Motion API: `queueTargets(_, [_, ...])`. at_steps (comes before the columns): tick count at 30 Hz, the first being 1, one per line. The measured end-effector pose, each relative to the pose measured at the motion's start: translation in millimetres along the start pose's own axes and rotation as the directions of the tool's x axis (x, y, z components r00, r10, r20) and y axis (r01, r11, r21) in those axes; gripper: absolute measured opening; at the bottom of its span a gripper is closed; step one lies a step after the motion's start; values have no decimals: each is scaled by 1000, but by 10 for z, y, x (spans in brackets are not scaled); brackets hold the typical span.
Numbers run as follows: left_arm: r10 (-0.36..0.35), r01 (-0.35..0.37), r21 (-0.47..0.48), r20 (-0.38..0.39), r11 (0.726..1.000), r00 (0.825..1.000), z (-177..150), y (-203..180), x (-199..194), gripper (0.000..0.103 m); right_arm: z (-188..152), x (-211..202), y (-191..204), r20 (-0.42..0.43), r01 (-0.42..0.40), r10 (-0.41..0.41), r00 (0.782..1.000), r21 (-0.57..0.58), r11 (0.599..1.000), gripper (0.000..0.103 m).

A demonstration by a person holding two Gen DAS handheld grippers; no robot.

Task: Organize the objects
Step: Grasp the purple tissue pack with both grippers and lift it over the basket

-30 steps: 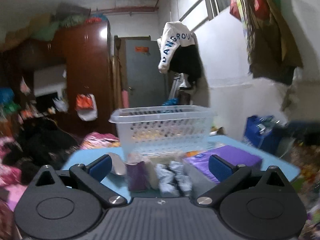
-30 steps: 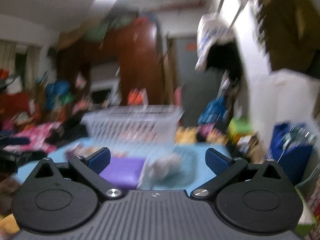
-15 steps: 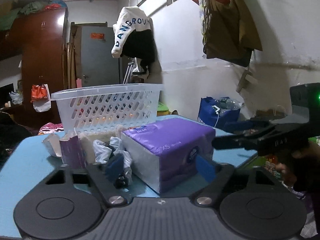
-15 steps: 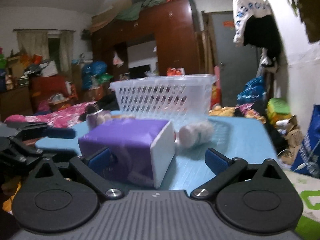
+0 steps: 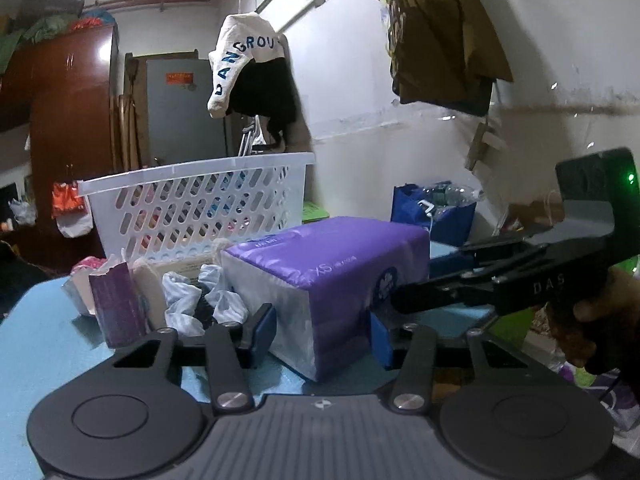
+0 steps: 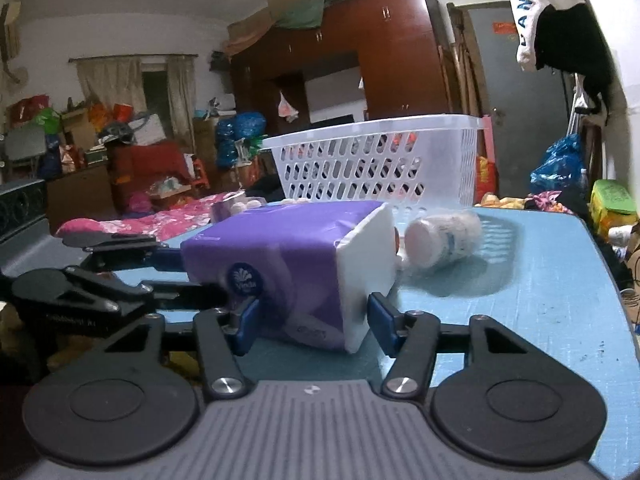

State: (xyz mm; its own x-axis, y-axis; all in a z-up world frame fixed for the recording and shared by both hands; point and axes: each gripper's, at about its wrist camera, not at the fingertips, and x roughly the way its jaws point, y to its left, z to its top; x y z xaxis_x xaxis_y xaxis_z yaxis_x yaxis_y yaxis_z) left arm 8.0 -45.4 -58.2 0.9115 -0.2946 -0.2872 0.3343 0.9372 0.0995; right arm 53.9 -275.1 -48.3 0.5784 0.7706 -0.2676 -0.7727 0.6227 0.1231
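Closing on opposite ends of the purple tissue pack [image 5: 332,276]: left gripper [image 5: 322,330], right gripper [image 6: 310,322], near table edge [image 6: 624,300].

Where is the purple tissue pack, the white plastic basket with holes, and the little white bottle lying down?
Purple tissue pack [image 5: 332,264], left wrist view, purple side face.
White plastic basket with holes [image 6: 372,168], right wrist view, perforated front wall.
Small white bottle lying on its side [image 6: 444,238], right wrist view, middle of its body.

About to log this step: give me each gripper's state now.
Left gripper: closing around one end of the purple tissue pack, pads about touching.
Right gripper: closing around the pack's other end, pads about touching.
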Motion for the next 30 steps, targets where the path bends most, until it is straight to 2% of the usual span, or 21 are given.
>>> queueTargets(7, [8, -8, -17, 38, 1000, 999, -22, 22, -73, 50, -10, 38, 200, 2, 80, -80, 997, -91, 993, 59])
queueTargets(11, [11, -9, -21, 101, 1000, 995, 30, 49, -200, 48, 37, -22, 251, 24, 80, -78, 997, -114, 990, 55])
queueTargets(15, [24, -28, 23, 160, 999, 987, 84, -34, -293, 48, 118, -66, 359, 69, 111, -101, 993, -160, 981, 55])
queueTargets(24, [30, -39, 33, 230, 999, 973, 236, -5, -404, 48, 304, -66, 390, 126, 119, -98, 987, -172, 978, 55])
queueTargets(30, [35, -45, 29, 269, 999, 962, 492, 170, -339, 48, 574, 46, 350, 149, 111, -85, 985, -176, 978, 55])
